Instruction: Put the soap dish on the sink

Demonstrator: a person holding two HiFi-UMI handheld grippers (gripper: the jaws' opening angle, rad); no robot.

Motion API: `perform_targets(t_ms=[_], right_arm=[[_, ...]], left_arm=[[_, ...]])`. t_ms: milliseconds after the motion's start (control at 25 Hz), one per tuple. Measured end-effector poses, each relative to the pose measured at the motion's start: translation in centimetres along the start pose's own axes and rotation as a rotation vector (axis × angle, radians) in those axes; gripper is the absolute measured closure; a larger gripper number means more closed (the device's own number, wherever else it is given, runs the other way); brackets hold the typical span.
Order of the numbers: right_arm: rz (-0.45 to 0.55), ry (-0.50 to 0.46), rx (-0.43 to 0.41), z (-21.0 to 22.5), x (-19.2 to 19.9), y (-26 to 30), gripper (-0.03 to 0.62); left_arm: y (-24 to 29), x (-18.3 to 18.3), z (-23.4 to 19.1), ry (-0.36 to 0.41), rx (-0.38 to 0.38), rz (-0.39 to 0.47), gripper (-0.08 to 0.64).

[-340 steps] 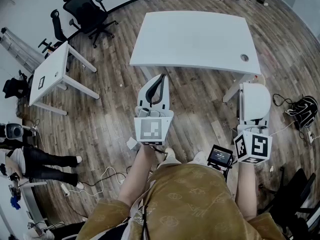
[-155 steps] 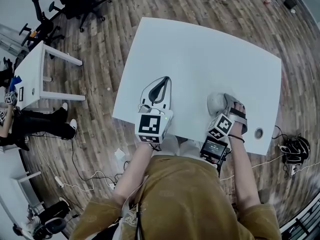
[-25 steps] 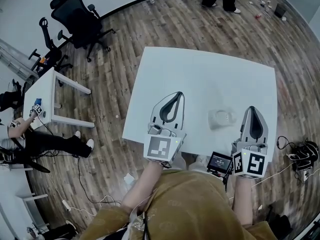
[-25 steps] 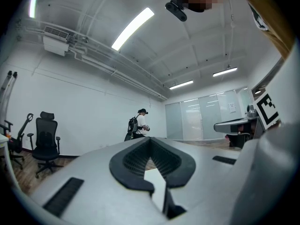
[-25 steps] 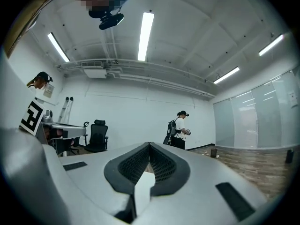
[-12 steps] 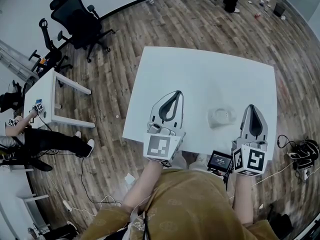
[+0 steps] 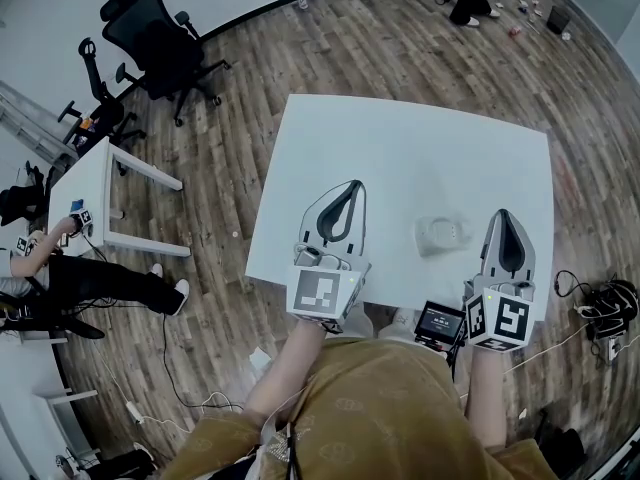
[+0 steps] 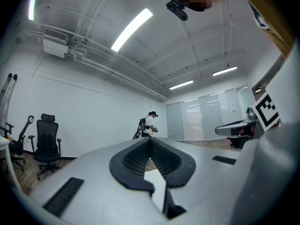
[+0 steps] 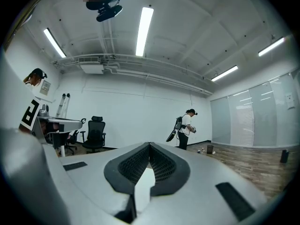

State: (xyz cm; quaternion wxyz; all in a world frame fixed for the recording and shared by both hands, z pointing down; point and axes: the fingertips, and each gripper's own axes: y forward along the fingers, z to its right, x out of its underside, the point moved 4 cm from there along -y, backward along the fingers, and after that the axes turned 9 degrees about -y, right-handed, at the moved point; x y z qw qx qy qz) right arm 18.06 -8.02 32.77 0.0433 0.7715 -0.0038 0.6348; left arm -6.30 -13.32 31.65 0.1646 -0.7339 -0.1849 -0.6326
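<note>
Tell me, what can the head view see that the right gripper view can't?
Only the head view shows the soap dish lying on the white table, between the left gripper and the right gripper, touching neither. Only the right gripper view shows the ceiling lights and a glass wall. Both show the right gripper, its fingers shut on nothing.

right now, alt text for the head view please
A white soap dish sits on a white table between the left tool and right tool, both shut and empty, over the table's near edge. Wood floor and a black office chair lie beyond.
</note>
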Motion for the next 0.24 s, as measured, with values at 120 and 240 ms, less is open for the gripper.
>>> perform_targets(t_ms=[120, 240], right_arm=[[0.002, 0.003, 0.005, 0.27, 0.11, -0.28, 0.583], [0.000, 0.006, 0.006, 0.48, 0.32, -0.60, 0.583]], left_arm=[[-0.17, 0.09, 0.33, -0.001, 0.000, -0.001, 0.552], [-0.36, 0.29, 0.59, -0.002, -0.003, -0.004, 0.552]])
